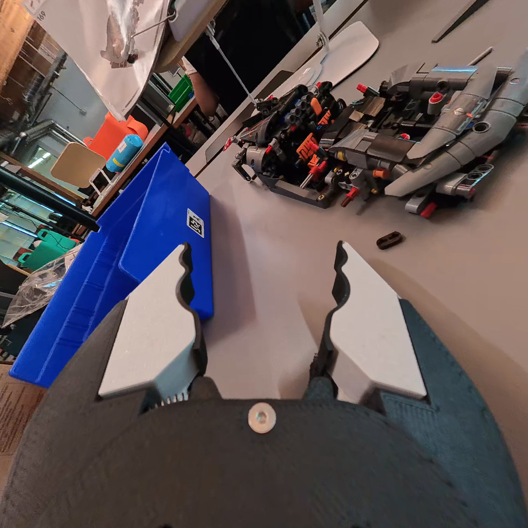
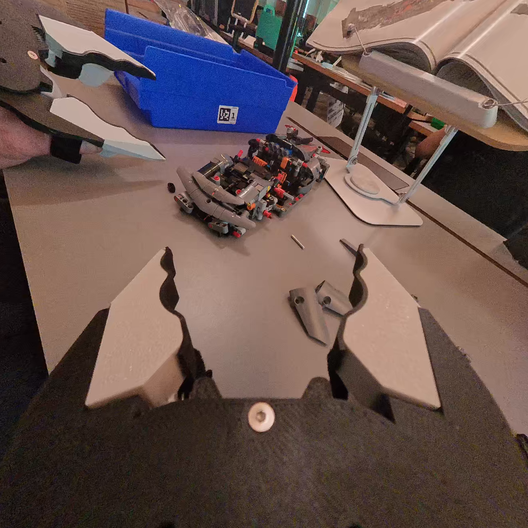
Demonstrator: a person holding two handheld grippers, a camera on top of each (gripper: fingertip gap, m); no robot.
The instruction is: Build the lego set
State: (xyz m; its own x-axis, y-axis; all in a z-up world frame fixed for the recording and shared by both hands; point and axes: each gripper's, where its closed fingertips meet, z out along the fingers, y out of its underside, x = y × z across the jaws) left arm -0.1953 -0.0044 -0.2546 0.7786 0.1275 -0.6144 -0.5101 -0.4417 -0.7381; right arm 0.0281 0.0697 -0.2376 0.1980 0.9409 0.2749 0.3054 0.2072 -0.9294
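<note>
A half-built grey and black lego car (image 1: 371,143) with red and orange pins stands on the grey table, seen in both views (image 2: 245,185). A small black lego piece (image 1: 389,240) lies loose in front of it (image 2: 171,187). My left gripper (image 1: 263,248) is open and empty, low over the table beside the blue bin; it also shows at the upper left of the right wrist view (image 2: 160,114). My right gripper (image 2: 263,251) is open and empty. Two grey lego panel pieces (image 2: 310,314) (image 2: 333,300) lie by its right finger. A thin grey axle (image 2: 297,241) lies nearer the car.
A blue bin (image 1: 160,228) with a tag sticker stands at the table's left edge (image 2: 200,94). A white stand (image 2: 374,205) holds an open instruction book (image 2: 428,37) at the back right. A plastic bag (image 1: 31,288) lies beyond the bin. Workshop shelves fill the background. Measured from the fingertips, the thin grey axle (image 2: 297,241) is 12 cm or so from the right gripper and 20 cm from the left. Look for it in the left wrist view (image 1: 481,59) too.
</note>
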